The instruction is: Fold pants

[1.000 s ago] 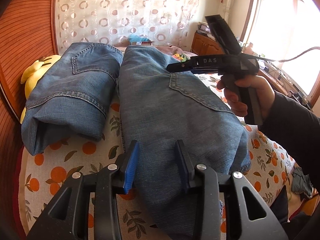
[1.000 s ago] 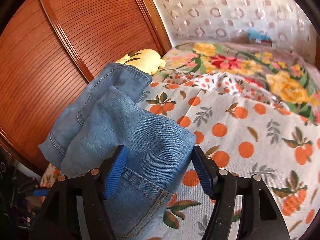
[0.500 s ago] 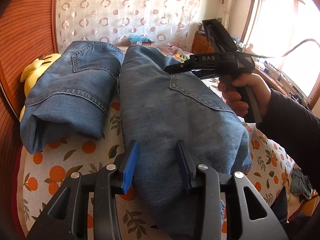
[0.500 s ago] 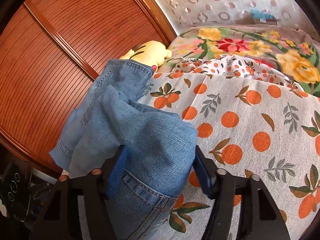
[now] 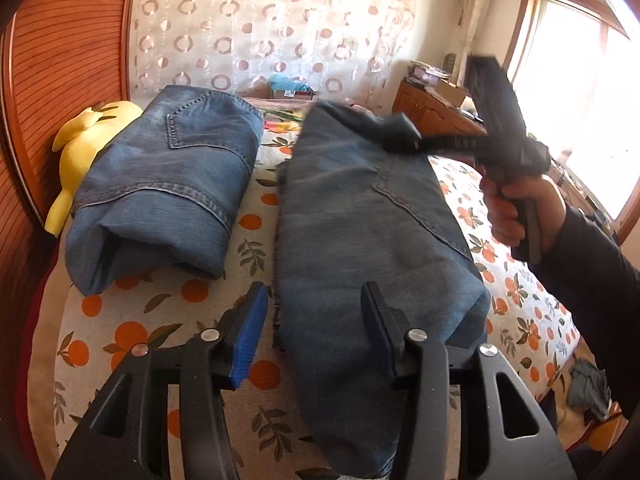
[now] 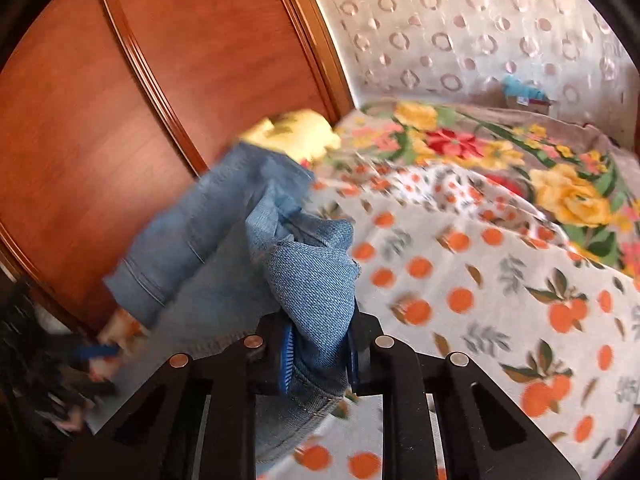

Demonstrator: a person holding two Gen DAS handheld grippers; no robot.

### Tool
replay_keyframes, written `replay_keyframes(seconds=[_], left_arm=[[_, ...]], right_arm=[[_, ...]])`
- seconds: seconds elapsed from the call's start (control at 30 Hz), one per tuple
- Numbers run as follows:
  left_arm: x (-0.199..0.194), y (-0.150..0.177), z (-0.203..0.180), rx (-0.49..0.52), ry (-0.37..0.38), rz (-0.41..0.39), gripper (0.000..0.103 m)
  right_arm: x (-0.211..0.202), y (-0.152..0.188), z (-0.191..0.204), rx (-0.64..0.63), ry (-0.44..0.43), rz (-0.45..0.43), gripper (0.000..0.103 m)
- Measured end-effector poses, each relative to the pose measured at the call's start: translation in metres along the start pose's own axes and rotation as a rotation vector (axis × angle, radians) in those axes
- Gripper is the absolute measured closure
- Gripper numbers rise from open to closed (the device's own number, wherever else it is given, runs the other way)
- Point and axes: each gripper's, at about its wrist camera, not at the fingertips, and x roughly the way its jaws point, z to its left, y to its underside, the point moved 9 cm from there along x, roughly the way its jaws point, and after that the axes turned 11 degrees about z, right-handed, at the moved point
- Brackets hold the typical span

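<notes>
A pair of blue jeans (image 5: pixel 360 224) lies lengthwise on the bed, partly folded. My left gripper (image 5: pixel 312 332) is open, its jaws straddling the near left edge of the jeans without pinching them. My right gripper (image 6: pixel 320 356) is shut on a bunched fold of the denim (image 6: pixel 316 280); in the left wrist view it (image 5: pixel 400 140) holds the far end of the jeans, lifted a little. A second pair of jeans (image 5: pixel 168 176), folded, lies to the left.
The bed has an orange-print sheet (image 5: pixel 160 308) and a floral blanket (image 6: pixel 500 152). A yellow plush toy (image 5: pixel 84 140) lies against the wooden wardrobe (image 6: pixel 160 80). A wooden dresser (image 5: pixel 432 108) and a window stand at the right.
My right gripper has closed on the far end of the jeans and bunched the cloth between its pads. My left gripper has stayed open over the near edge.
</notes>
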Motion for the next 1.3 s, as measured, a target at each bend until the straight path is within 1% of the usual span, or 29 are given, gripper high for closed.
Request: replay_keyframes(seconds=[0.1, 0.2, 0.27, 0.33, 0.37, 0.47, 0.57, 0.73, 0.77, 0.8, 0.83, 0.87, 0.9, 0.93, 1.0, 1.1, 1.2, 1.3], left_arm=[[0.009, 0.002, 0.004, -0.014, 0.003, 0.031, 0.048], [0.022, 0.008, 0.003, -0.029, 0.033, 0.084, 0.047], [0.025, 0.008, 0.0, -0.027, 0.038, 0.091, 0.047], [0.028, 0.007, -0.002, -0.023, 0.043, 0.097, 0.047], [0.031, 0.006, -0.002, -0.025, 0.048, 0.103, 0.046], [0.04, 0.006, 0.001, -0.038, 0.084, 0.125, 0.044], [0.042, 0.007, 0.005, -0.068, 0.138, 0.135, 0.044], [0.041, 0.008, 0.003, -0.059, 0.155, 0.13, 0.044], [0.041, 0.008, 0.003, -0.058, 0.155, 0.126, 0.045], [0.04, 0.008, 0.001, -0.048, 0.159, 0.12, 0.05], [0.039, 0.009, -0.002, -0.027, 0.157, 0.117, 0.05], [0.037, 0.008, -0.004, -0.018, 0.15, 0.11, 0.055], [0.036, 0.008, -0.006, -0.014, 0.151, 0.105, 0.062], [0.035, 0.008, -0.009, -0.001, 0.153, 0.099, 0.066], [0.03, 0.006, -0.011, 0.012, 0.139, 0.077, 0.08], [0.023, 0.005, -0.013, 0.005, 0.162, 0.06, 0.084], [0.017, 0.007, -0.014, 0.004, 0.17, 0.043, 0.086], [0.008, 0.006, -0.02, 0.014, 0.193, 0.021, 0.087]], right_arm=[[0.012, 0.011, -0.009, 0.011, 0.02, 0.024, 0.082], [0.016, 0.014, -0.011, 0.008, 0.019, 0.012, 0.082], [0.019, 0.018, -0.009, -0.02, 0.058, 0.021, 0.082], [0.031, 0.022, -0.008, -0.069, 0.124, 0.043, 0.082], [0.033, 0.021, -0.009, -0.068, 0.129, 0.044, 0.082], [0.037, 0.015, -0.012, -0.018, 0.075, 0.044, 0.082], [0.037, 0.015, -0.012, -0.016, 0.072, 0.033, 0.081], [0.031, 0.017, -0.014, -0.001, 0.058, 0.033, 0.081], [0.031, 0.017, -0.014, 0.0, 0.056, 0.033, 0.081], [0.031, 0.017, -0.014, 0.002, 0.054, 0.033, 0.081], [0.026, 0.02, -0.014, 0.002, 0.051, 0.033, 0.081], [0.026, 0.02, -0.014, 0.007, 0.044, 0.032, 0.081], [0.026, 0.02, -0.015, 0.014, 0.041, 0.031, 0.081], [0.025, 0.019, -0.015, 0.019, 0.039, 0.029, 0.081], [0.025, 0.019, -0.015, 0.027, 0.036, 0.021, 0.081], [0.02, 0.018, -0.011, 0.024, 0.044, -0.004, 0.083], [0.004, 0.011, -0.003, 0.018, 0.04, -0.062, 0.084], [-0.016, 0.001, 0.011, -0.011, 0.048, -0.111, 0.084]])
